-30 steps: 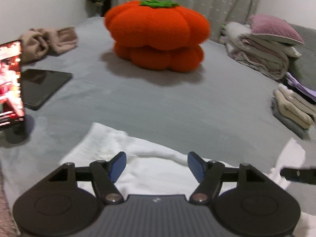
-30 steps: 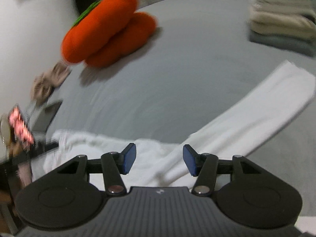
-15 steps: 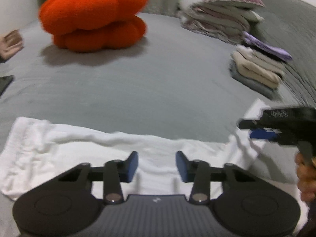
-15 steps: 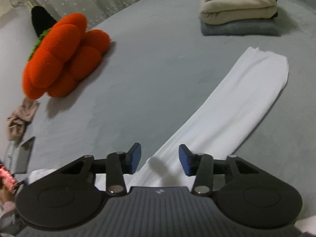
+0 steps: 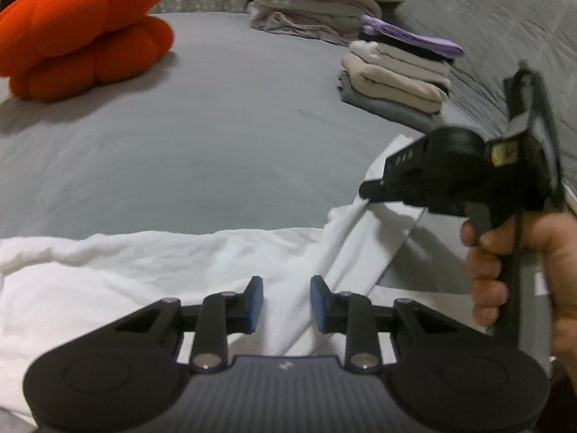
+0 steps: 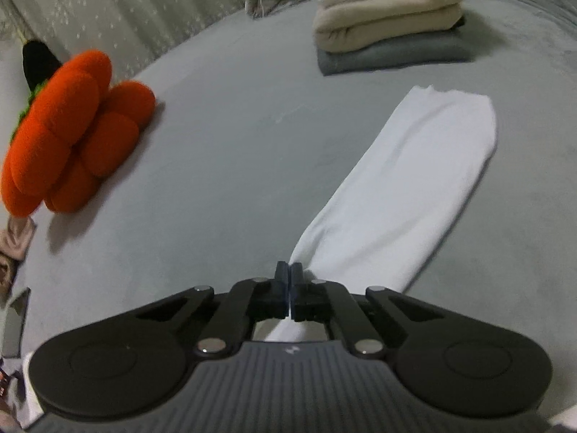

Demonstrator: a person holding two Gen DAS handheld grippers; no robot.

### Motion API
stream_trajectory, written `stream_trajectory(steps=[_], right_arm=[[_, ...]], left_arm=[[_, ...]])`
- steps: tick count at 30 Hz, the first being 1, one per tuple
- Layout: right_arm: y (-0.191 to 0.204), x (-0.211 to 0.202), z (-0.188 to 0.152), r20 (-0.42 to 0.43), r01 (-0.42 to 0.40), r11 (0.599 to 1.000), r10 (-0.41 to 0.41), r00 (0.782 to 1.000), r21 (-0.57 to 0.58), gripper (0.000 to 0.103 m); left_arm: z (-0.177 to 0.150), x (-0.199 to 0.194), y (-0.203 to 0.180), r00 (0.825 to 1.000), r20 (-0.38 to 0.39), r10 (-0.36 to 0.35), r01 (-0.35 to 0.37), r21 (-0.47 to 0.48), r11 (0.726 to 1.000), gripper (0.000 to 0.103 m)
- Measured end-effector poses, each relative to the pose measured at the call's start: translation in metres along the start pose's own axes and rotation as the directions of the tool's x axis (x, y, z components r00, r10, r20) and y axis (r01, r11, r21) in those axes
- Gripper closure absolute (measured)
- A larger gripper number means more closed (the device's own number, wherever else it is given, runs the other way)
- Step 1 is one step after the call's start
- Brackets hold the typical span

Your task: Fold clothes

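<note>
White garment (image 6: 404, 187) on the grey bed (image 5: 202, 137) — no readable writing.
Right gripper (image 6: 289, 281) pinches it; its sleeve runs away up-right. Left gripper (image 5: 285, 303) gapes, empty.

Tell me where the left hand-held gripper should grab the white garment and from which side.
Judging by the left wrist view, take the white garment at the raised ridge of fabric running between the open left hand-held gripper fingers. Come straight forward and down from the near side: the ridge stands proud of the flat cloth, so both pads can close on it. The right hand-held gripper already pinches the sleeve end.
</note>
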State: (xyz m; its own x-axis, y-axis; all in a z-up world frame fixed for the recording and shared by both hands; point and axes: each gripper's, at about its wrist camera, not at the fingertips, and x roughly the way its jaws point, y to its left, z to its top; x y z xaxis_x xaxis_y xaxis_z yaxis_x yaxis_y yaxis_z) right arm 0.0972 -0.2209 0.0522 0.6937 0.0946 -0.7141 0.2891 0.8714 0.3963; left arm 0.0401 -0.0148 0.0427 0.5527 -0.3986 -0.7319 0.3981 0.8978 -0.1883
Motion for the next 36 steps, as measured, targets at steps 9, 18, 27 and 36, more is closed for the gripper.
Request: stream_trajectory(steps=[9, 18, 27, 36], right_arm=[[-0.024, -0.073, -0.003, 0.096, -0.073, 0.996, 0.079, 0.992, -0.056, 0.103], [-0.049, -0.090, -0.030, 0.016, -0.089, 0.985, 0.092, 0.996, -0.146, 0.103], [-0.078, -0.069, -0.055, -0.129, -0.071, 0.981, 0.048, 0.990, -0.181, 0.103], [-0.076, -0.071, -0.030, -0.082, -0.084, 0.983, 0.072, 0.994, -0.161, 0.054]], left_arm=[[-0.006, -0.005, -0.015, 0.999, 0.009, -0.032, 0.031, 0.111, 0.993, 0.082], [-0.017, -0.018, -0.016, 0.999, 0.004, -0.053, 0.052, 0.175, 0.983, 0.083], [-0.020, -0.014, -0.025, 0.995, -0.003, -0.096, 0.094, 0.209, 0.973, 0.080], [-0.025, -0.005, -0.049, 0.989, -0.015, -0.146, 0.143, 0.297, 0.944, 0.062]])
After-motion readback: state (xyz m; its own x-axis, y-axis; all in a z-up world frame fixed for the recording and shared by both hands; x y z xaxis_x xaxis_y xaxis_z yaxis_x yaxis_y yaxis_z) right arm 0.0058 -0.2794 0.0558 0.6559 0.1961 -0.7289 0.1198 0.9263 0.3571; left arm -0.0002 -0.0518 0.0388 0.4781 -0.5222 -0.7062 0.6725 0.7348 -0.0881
